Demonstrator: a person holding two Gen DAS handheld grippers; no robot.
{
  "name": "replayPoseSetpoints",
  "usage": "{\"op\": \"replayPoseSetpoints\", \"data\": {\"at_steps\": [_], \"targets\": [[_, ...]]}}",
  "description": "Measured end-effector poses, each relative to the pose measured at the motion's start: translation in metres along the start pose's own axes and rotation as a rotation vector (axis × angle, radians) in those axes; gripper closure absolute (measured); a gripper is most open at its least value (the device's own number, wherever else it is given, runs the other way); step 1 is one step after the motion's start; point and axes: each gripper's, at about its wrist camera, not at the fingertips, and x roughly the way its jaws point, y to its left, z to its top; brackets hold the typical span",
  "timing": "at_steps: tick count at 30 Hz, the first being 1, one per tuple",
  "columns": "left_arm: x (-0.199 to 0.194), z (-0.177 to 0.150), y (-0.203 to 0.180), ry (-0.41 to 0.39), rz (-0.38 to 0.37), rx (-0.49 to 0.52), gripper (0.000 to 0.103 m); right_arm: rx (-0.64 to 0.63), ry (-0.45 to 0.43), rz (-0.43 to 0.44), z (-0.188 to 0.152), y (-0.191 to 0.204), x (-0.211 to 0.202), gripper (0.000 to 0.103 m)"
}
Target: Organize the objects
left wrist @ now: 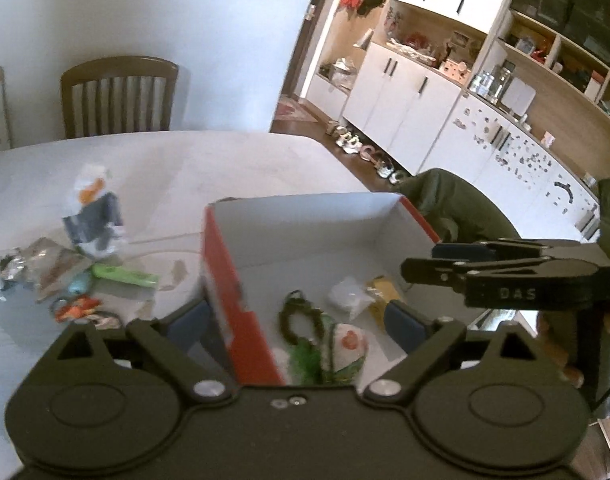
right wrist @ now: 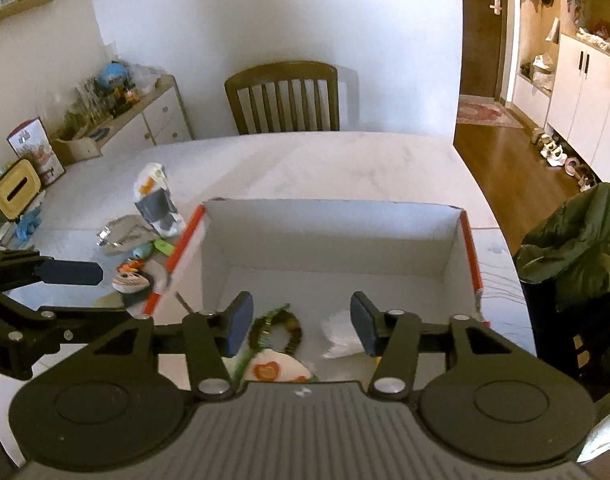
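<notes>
Inside the box [right wrist: 333, 236]: a green cord [right wrist: 277, 328], a white packet [right wrist: 337, 332] and a heart-print pouch [right wrist: 273, 368] lie on the floor.
Left pile [left wrist: 81, 280]: loose things wait on the tabletop [right wrist: 305, 160], beside the box's red wall.
Left tongs [left wrist: 301, 320]: wide, empty, straddling that wall.
Right tongs [right wrist: 301, 324]: half open, holding nothing.
Risk: a low swing toward the pile could catch the wall and shove the box.

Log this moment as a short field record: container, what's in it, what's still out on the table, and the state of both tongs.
container: open red cardboard box with white inside, on the white table
in box: dark green bead loop, white cloth pouch with orange heart, white crumpled packet, yellow packet
still on table: pile of small items left of box, including green flat toy and white-grey pouch
left tongs: open, empty
right tongs: open, empty, over box
</notes>
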Motion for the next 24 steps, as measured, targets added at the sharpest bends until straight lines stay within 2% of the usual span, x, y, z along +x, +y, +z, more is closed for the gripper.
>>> {"op": "replayPoseSetpoints", "data": {"at_steps": [6,9,12,20,24], "targets": [[-0.022,-0.004,0.033,-0.012,0.047,-0.014,0.004,0.003,-0.026,0.017,0.002,0.033,-0.003,0.044],[-0.034,-0.006,0.047,-0.034,0.1,0.004,0.0,-0.009,-0.035,0.026,0.002,0.054,-0.003,0.04],[-0.045,-0.008,0.063,-0.043,0.126,0.001,0.0,-0.008,-0.041,0.038,0.004,0.073,-0.001,0.034],[-0.066,-0.014,0.119,-0.037,0.187,-0.069,0.0,-0.011,-0.051,0.063,0.009,0.123,0.009,0.026],[-0.069,-0.016,0.145,-0.048,0.242,-0.044,0.0,-0.024,-0.057,0.062,0.01,0.15,0.017,0.023]]}}
